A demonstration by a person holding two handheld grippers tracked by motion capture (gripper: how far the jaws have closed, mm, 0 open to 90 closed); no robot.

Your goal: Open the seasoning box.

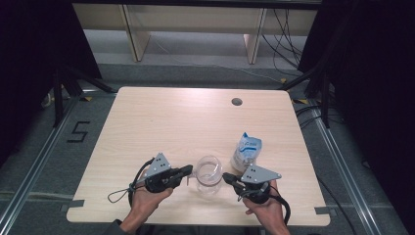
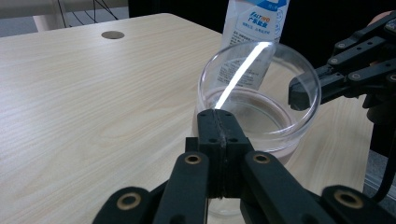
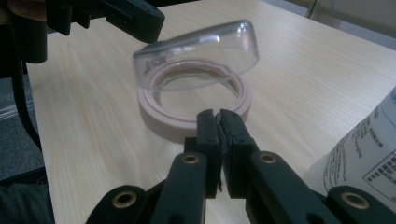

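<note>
Clear jar (image 1: 208,176) with pinkish base stands near the table's (image 1: 147,122) front edge, between closed, empty left gripper (image 1: 188,170) and right gripper (image 1: 226,177); white-blue pouch (image 1: 246,151), Chinese print unreadable, behind.

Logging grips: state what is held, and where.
The left gripper appears to pinch the clear lid at its rim, tilted; the right gripper is shut on nothing.
</note>
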